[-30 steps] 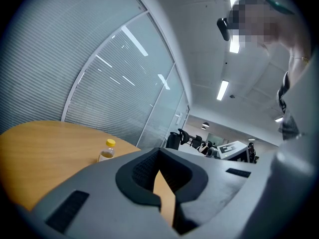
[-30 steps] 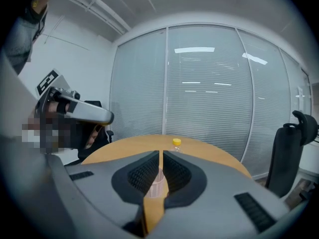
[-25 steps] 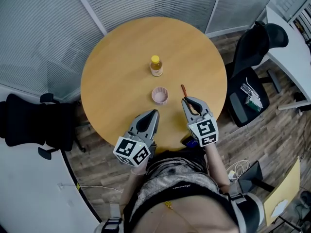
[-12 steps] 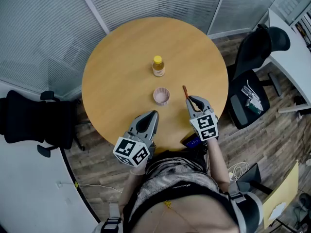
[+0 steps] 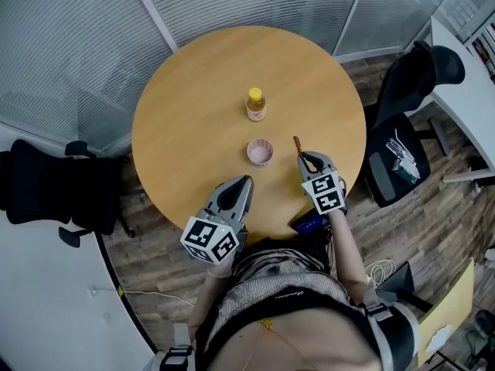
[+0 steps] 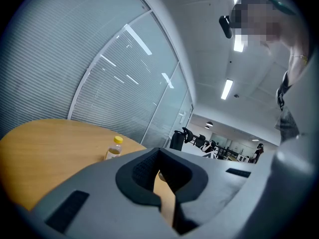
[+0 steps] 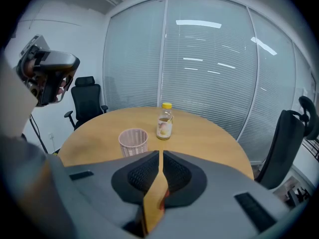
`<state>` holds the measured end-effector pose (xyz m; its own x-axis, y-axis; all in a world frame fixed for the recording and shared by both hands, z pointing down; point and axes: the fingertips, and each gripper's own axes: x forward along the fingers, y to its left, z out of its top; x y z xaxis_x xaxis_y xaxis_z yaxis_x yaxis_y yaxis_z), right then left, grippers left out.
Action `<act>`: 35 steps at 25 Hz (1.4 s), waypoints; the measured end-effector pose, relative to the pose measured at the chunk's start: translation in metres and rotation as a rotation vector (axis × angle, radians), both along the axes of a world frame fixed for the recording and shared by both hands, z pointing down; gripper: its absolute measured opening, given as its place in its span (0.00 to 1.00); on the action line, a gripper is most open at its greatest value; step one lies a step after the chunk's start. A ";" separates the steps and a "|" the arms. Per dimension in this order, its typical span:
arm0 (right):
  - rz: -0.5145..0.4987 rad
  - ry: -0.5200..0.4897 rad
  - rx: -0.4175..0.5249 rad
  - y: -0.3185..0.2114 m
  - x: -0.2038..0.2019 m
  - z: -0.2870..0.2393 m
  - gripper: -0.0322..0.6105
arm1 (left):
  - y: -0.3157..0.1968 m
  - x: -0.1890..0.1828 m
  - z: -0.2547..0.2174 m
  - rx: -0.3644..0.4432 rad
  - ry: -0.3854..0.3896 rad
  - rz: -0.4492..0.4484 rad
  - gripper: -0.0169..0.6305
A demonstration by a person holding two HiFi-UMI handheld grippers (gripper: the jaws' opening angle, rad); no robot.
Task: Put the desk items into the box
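On the round wooden table (image 5: 193,99) stand a small bottle with a yellow cap (image 5: 255,104) and, nearer me, a little pink ribbed basket (image 5: 260,152). To the basket's right my right gripper (image 5: 308,159) is shut on a thin brown pencil (image 5: 297,144), which sticks out ahead of the jaws. The right gripper view shows the basket (image 7: 133,141) and bottle (image 7: 165,121) beyond the closed jaws, with a reddish bit of the pencil (image 7: 162,197) pinched low between the pads. My left gripper (image 5: 240,183) is shut and empty above the table's near edge; its view shows the bottle (image 6: 114,148).
A blue object (image 5: 309,224) shows under my right gripper at the table's near edge. Black office chairs stand at the left (image 5: 46,188) and right (image 5: 410,83). A white desk (image 5: 464,68) lies at the far right, and blinds on glass walls behind the table.
My right gripper has edged forward a little over the table with the pencil in its jaws. The left gripper, bottle and basket have stayed put.
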<state>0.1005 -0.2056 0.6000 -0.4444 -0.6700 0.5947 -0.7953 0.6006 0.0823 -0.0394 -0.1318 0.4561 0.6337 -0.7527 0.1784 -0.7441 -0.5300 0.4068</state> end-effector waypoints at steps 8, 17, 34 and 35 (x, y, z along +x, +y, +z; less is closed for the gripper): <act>0.007 0.024 -0.065 -0.006 0.007 0.030 0.11 | 0.000 -0.005 0.001 -0.003 -0.005 -0.017 0.03; 0.013 0.036 -0.148 -0.009 0.014 0.069 0.11 | 0.000 -0.009 0.006 -0.016 -0.007 -0.029 0.03; 0.100 0.113 -0.361 -0.013 0.024 0.135 0.23 | -0.001 -0.015 0.012 -0.030 -0.005 -0.038 0.03; 0.104 0.122 -0.369 -0.010 0.025 0.139 0.23 | -0.001 -0.016 0.012 -0.030 -0.006 -0.039 0.03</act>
